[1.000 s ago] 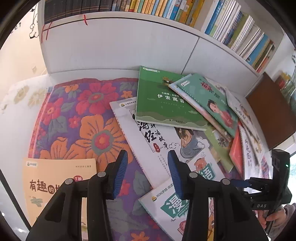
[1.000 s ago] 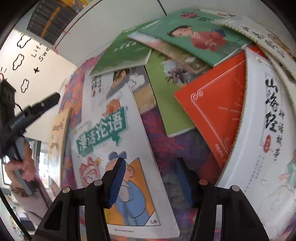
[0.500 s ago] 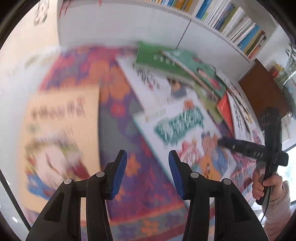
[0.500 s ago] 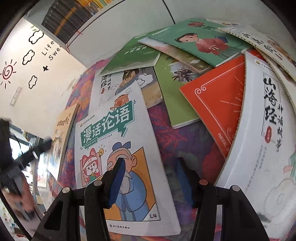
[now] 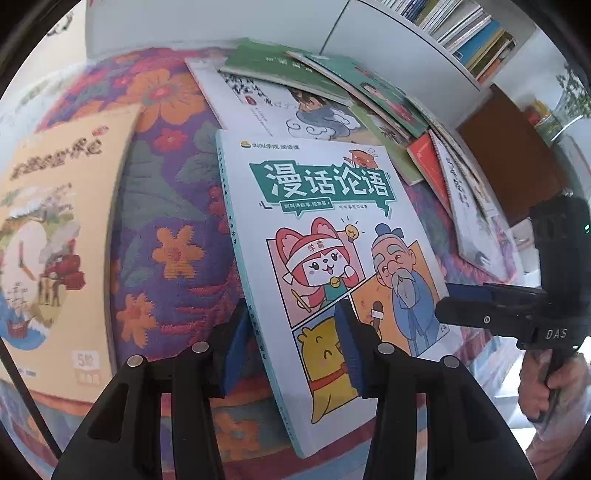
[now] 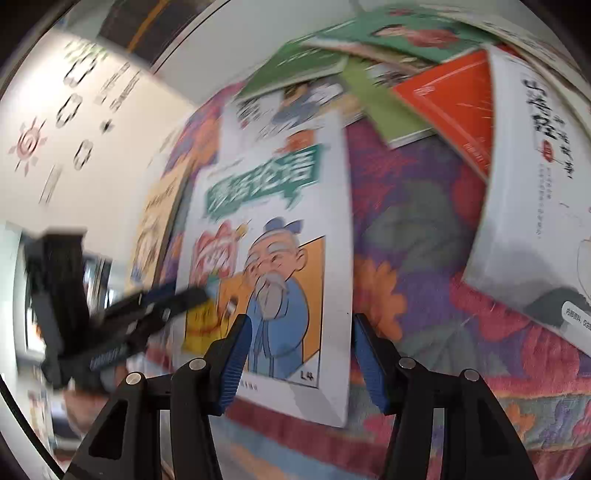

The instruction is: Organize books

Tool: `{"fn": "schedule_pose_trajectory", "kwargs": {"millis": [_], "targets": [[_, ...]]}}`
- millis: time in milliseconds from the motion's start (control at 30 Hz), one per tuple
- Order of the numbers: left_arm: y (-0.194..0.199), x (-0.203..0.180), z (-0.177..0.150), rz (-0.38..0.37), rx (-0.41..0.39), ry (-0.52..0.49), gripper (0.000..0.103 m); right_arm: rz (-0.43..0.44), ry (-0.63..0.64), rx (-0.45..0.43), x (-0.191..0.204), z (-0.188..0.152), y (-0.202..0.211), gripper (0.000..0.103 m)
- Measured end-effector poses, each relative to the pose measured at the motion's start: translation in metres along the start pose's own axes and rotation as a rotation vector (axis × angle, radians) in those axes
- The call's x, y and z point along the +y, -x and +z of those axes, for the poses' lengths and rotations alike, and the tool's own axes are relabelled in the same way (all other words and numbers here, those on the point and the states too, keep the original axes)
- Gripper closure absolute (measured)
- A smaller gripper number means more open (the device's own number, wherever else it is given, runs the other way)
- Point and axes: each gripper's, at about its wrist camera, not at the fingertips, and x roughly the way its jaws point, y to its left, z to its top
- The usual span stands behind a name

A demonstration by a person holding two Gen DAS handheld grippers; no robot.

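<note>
Books lie scattered on the floral cloth (image 5: 166, 206) ahead of both my grippers, and the nearest, a white comic book (image 5: 332, 236) with a green title banner, sits right below my left gripper (image 5: 291, 347). That gripper's jaws stand spread astride the book's left, spine-side edge, one blue pad outside it and one over the cover; I see no pinch. My left camera gives the cover sharply: a pink-haired cartoon girl with a headband, a bearded old man in blue, a yellow dog in the bottom panel. It also shows, to my left, a yellow book (image 5: 55, 229) lying flat, and beyond the fingertips the bookshelf (image 5: 469, 33) with upright spines, which the other view only smears.

My right camera is blurred, but it shows the same comic book (image 6: 280, 229) from its far side, with my right gripper (image 6: 299, 354) spread over the bottom right corner, probably not touching. Ahead and to the right of that gripper lie an orange-red book (image 6: 454, 110) and a white book (image 6: 532, 177) with black brush lettering, overlapping in the heap.
</note>
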Motion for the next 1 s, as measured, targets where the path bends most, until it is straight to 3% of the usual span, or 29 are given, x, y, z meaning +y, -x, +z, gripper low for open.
{"fn": "schedule_pose_trajectory", "kwargs": {"millis": [133,200,367,500,700,867,933,1000], "targets": [[-0.001,0.022,0.007,-0.117,0.019,0.057,0.064,0.149,-0.045,0.026,-0.029,0.011,-0.003,0.056],[-0.003,0.027,0.011,-0.154,0.026,0.056,0.064,0.21,-0.074,0.042,-0.043,0.018,-0.007,0.07],[-0.008,0.031,0.019,-0.19,0.013,0.067,0.066,0.332,-0.167,0.075,-0.071,0.032,-0.02,0.09],[-0.011,0.028,0.024,-0.179,-0.007,0.058,0.07,0.368,-0.165,0.07,-0.075,0.036,-0.023,0.091],[-0.014,0.036,0.027,-0.193,-0.015,0.084,0.075,0.353,-0.136,0.044,-0.073,0.033,-0.018,0.091],[-0.013,0.028,0.027,-0.13,-0.027,0.069,0.075,0.252,-0.09,-0.01,-0.055,0.021,-0.007,0.088],[-0.01,0.016,0.027,-0.045,-0.027,0.037,0.074,0.206,-0.062,-0.022,-0.047,0.019,-0.002,0.087],[-0.005,-0.004,0.026,0.1,-0.04,-0.051,0.072,0.197,-0.063,-0.017,-0.04,0.015,0.0,0.087]]}}
